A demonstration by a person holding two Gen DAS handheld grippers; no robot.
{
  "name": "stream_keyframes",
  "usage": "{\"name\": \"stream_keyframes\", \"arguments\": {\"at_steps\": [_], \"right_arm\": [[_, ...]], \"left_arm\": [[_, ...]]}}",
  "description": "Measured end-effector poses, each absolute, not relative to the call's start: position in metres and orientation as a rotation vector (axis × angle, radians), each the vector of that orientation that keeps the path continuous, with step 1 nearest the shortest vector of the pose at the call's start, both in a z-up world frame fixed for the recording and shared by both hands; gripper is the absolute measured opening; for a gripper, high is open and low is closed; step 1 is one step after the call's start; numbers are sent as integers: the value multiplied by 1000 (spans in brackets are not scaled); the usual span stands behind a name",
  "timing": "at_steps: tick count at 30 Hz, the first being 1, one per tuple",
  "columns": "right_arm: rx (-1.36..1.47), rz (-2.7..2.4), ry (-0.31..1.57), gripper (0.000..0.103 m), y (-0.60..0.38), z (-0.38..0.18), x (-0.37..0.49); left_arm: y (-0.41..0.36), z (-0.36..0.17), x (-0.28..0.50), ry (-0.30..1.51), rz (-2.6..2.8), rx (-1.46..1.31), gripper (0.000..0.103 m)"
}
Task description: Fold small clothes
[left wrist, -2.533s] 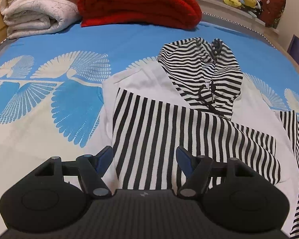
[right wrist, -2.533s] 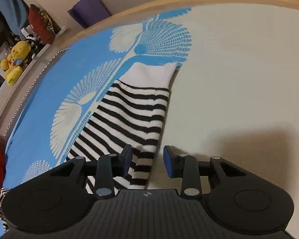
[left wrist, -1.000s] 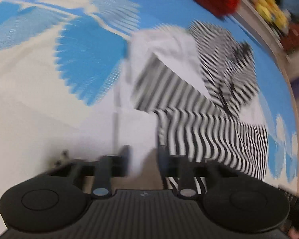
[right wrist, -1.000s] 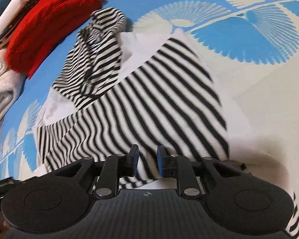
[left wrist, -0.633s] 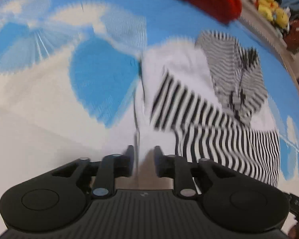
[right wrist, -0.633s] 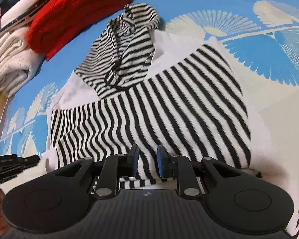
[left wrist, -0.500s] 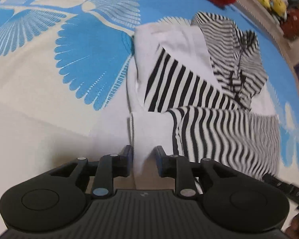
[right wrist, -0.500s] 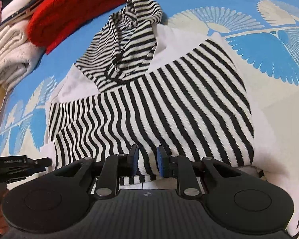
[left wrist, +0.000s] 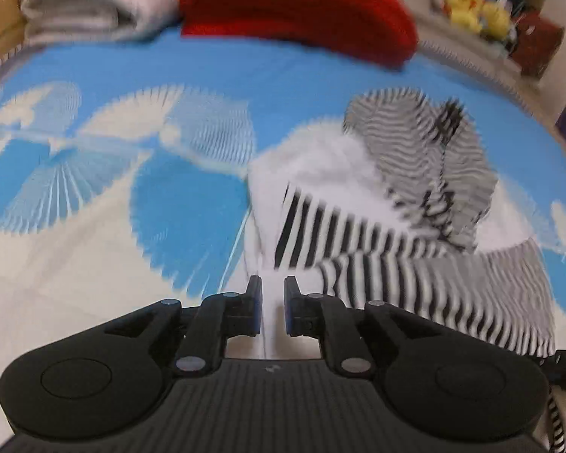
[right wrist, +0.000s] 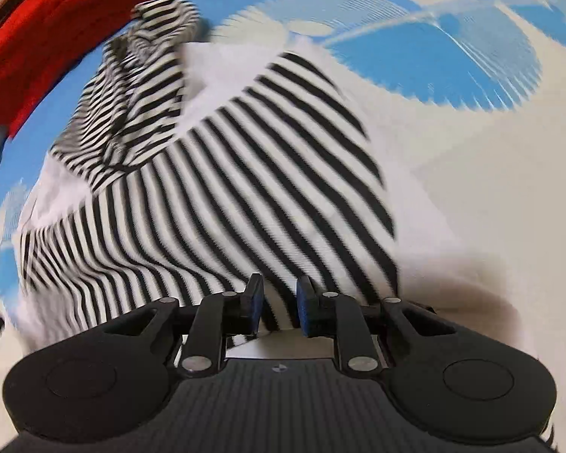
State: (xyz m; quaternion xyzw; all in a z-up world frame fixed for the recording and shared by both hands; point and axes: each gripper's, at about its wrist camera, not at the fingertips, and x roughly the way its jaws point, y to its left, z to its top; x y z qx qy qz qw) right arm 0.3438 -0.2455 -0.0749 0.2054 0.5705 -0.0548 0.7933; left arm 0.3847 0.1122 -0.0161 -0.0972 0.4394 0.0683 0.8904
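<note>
Left gripper (left wrist: 269, 307), angled down at frame bottom, is closing its jaws on the striped hoodie's (left wrist: 415, 256) white hem. Right gripper (right wrist: 277, 305), steeper, clamps the striped hem.

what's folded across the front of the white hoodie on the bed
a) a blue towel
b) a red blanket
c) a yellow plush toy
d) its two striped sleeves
d, both black-and-white striped sleeves lie crossed over the white hoodie; the red blanket sits apart at the bed's far end.
</note>
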Motion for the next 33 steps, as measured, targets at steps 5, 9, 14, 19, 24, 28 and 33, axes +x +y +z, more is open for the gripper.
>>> {"name": "stream_keyframes", "arguments": {"at_steps": [5, 9, 14, 19, 24, 28, 33], "right_arm": [[464, -70, 1124, 22, -247, -55, 345], [554, -137, 1232, 21, -262, -81, 345], [373, -106, 1120, 32, -251, -52, 345], [233, -109, 1177, 44, -251, -65, 352], [270, -115, 1185, 44, -253, -67, 355], [270, -100, 1131, 44, -250, -55, 358], [238, -106, 1211, 45, -250, -76, 360]], "left_arm": [[83, -36, 391, 995, -56, -197, 36], [69, -76, 394, 1160, -17, -145, 32], [49, -52, 393, 1098, -57, -111, 38], [48, -59, 393, 1117, -38, -101, 38], [53, -65, 392, 1139, -26, -99, 38], [54, -62, 392, 1129, -34, -107, 38], [54, -76, 395, 1185, -42, -107, 42]]}}
